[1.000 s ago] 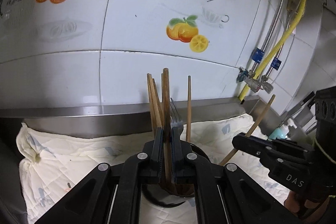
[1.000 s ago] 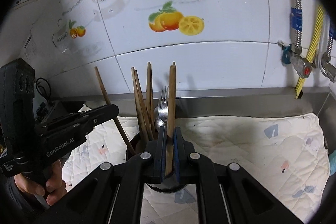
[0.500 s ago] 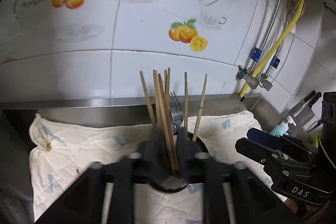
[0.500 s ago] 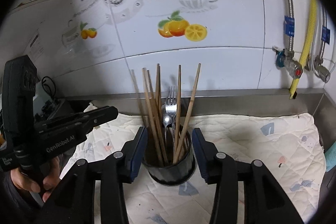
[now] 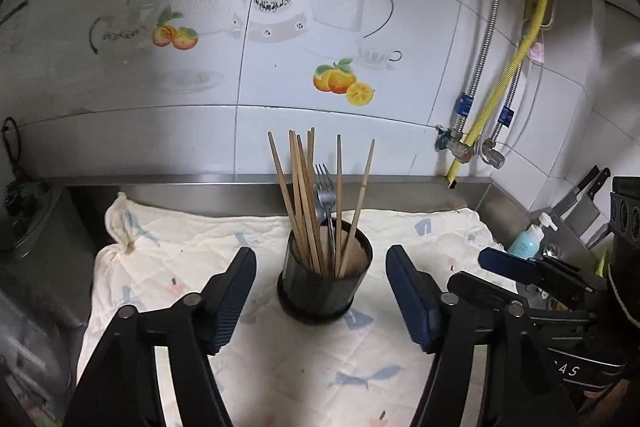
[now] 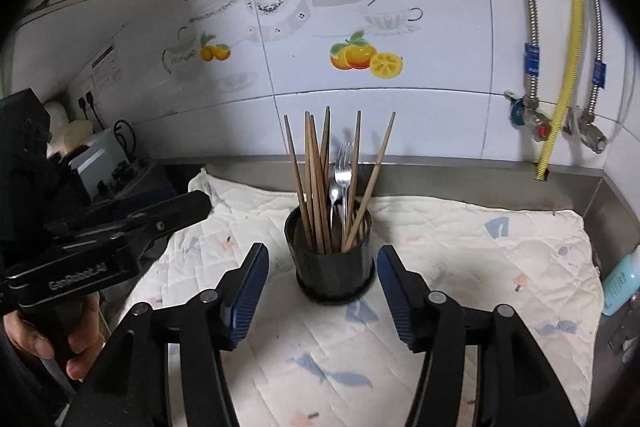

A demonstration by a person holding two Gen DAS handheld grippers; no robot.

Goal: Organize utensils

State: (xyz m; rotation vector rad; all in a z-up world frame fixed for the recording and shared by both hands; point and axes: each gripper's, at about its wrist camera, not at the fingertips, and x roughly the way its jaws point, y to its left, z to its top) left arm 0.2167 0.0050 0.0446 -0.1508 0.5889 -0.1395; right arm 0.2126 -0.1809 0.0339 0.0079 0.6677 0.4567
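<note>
Quilted cloth: chopsticks and fork standing in black holder; left gripper, right gripper opening, empty; nothing visibly left

Black holder, cream cloth with blue prints.

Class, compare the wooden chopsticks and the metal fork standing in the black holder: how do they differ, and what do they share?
The chopsticks are brown wood; the fork is shiny metal. The chopsticks are several and fan outward, while the fork is single and nearly upright. The chopsticks reach higher than the fork. Both stand in the black holder, untouched by either gripper.
</note>
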